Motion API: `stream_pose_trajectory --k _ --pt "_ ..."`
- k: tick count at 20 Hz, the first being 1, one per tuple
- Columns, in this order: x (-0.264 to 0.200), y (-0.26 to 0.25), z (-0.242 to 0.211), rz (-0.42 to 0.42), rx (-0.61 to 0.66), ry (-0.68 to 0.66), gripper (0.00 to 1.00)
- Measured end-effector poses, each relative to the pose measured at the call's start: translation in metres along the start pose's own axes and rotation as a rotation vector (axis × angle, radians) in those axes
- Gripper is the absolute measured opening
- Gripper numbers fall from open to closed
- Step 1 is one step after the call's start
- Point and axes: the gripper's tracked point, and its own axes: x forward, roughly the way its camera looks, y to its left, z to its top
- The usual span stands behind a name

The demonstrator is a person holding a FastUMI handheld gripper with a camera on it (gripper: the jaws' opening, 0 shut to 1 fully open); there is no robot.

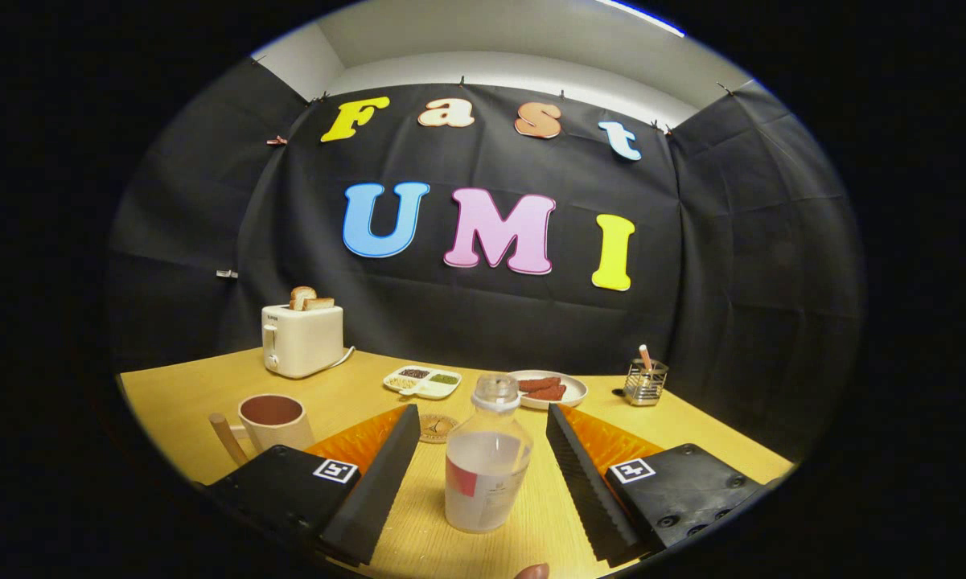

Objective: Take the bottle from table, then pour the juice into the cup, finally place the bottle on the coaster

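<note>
A clear plastic bottle [487,458] with pale liquid and no cap stands upright on the wooden table [177,402], between my two fingers. My gripper [481,414] is open, and each finger stands a little apart from the bottle's sides. A cream cup [273,422] with a wooden handle sits to the left, just beyond my left finger [378,474]. A small round coaster [437,428] lies flat beyond the bottle, slightly to its left, partly behind the left finger.
A white toaster [302,339] with bread stands at the back left. A divided white dish [422,381], a plate of reddish food [548,389] and a wire holder [645,381] line the back of the table. The black cloth wall rises behind.
</note>
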Motion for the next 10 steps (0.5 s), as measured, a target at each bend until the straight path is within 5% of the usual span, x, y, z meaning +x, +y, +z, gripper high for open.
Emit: stream_pose_trajectory --k 10 --pt "0.025 -0.005 -0.048 -0.049 0.022 0.041 0.97"
